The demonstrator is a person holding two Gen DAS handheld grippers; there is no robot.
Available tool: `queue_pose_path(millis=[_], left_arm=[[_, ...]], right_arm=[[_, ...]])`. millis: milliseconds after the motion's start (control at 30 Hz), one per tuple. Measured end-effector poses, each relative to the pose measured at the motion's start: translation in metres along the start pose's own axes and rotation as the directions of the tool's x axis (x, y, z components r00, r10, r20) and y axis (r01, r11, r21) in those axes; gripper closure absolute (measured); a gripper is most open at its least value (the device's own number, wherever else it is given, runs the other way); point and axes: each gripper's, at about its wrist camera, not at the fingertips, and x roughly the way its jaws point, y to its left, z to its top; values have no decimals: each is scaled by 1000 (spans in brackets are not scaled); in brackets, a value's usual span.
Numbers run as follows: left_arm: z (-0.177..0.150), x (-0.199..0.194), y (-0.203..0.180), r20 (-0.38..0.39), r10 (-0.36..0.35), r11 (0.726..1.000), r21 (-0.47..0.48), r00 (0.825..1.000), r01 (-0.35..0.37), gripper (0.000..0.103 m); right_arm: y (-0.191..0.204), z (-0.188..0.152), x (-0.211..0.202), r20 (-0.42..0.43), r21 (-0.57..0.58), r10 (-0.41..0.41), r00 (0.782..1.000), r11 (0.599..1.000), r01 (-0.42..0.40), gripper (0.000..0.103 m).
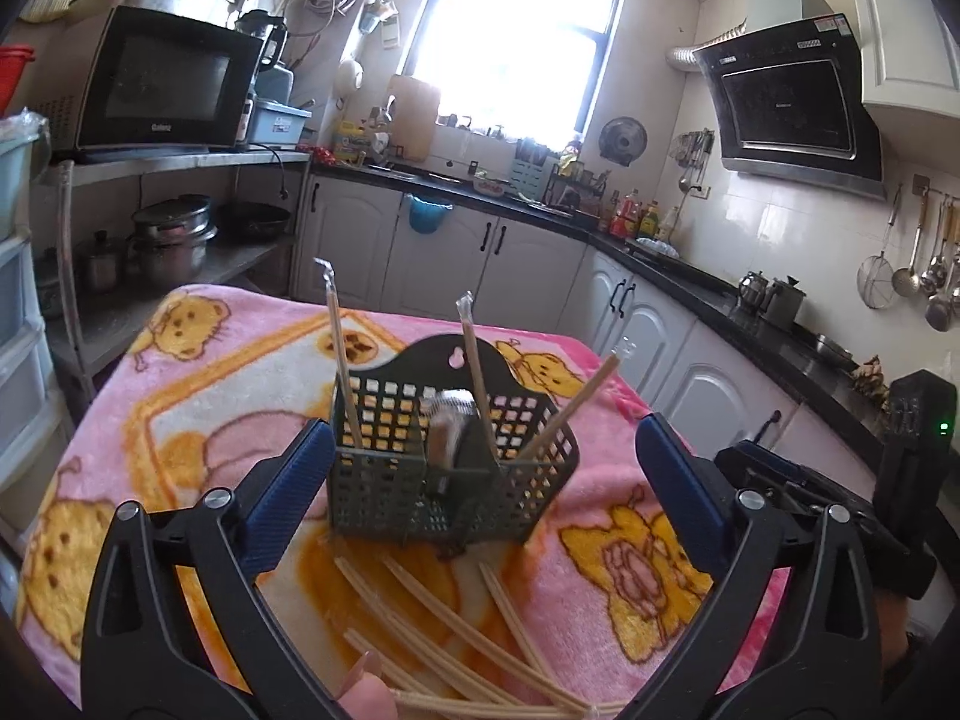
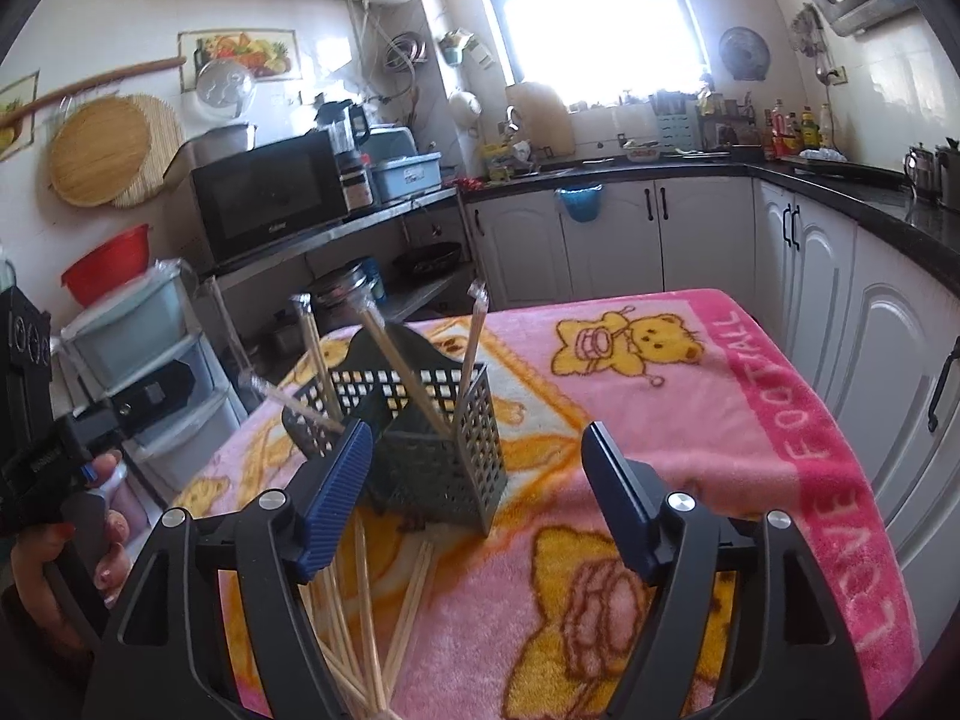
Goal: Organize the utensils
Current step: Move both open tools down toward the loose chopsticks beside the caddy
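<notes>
Both your tools are open, nothing between the pads. Left tool (image 1: 483, 468) straddles the dark perforated utensil caddy (image 1: 444, 468) without touching it; right tool (image 2: 474, 486) sits just right of the caddy, its left pad in front of the caddy's near wall. Caddy stands upright on the pink bear blanket (image 2: 690, 390) covering the worktop, wrapped chopsticks (image 1: 339, 360) leaning inside. Loose chopsticks (image 1: 456, 630) lie on the blanket in front of it.
</notes>
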Motion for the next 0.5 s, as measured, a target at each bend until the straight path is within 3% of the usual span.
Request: queue_pose_path(millis=[500], left_arm=[[-43, -7, 41, -114, 72, 991, -104, 991, -84, 10]], right_arm=[[16, -34, 16, -149, -71, 37, 988, 996, -48, 33]])
